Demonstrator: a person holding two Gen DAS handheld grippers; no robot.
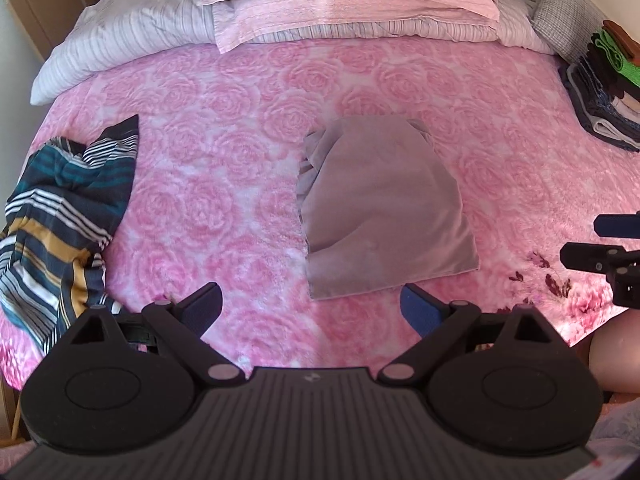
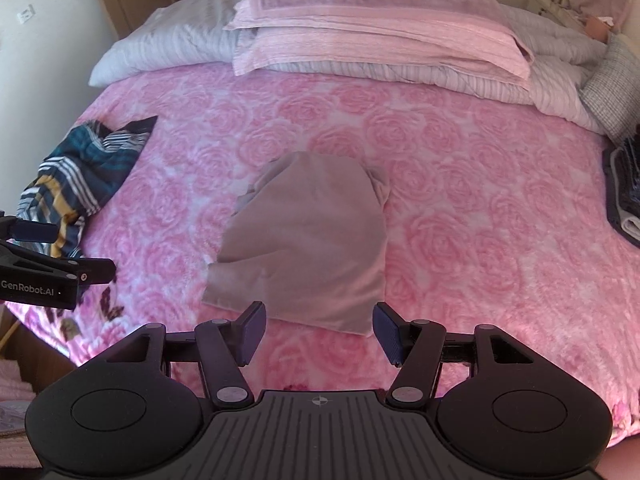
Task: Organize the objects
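Observation:
A folded beige garment (image 1: 380, 208) lies in the middle of the pink rose-patterned bed (image 1: 224, 184); it also shows in the right wrist view (image 2: 308, 240). A crumpled striped blue, white and yellow garment (image 1: 60, 216) lies at the left edge of the bed, and shows in the right wrist view (image 2: 76, 184). My left gripper (image 1: 312, 308) is open and empty, just short of the beige garment's near edge. My right gripper (image 2: 318, 332) is open and empty, above that garment's near edge. Each gripper shows in the other's view, the right one (image 1: 600, 248) and the left one (image 2: 80, 256).
A stack of folded clothes (image 1: 604, 92) sits at the bed's right edge, seen partly in the right wrist view (image 2: 624, 188). Pink and grey striped pillows and quilts (image 1: 352, 4) lie along the head of the bed. A wooden door (image 1: 24, 4) stands at far left.

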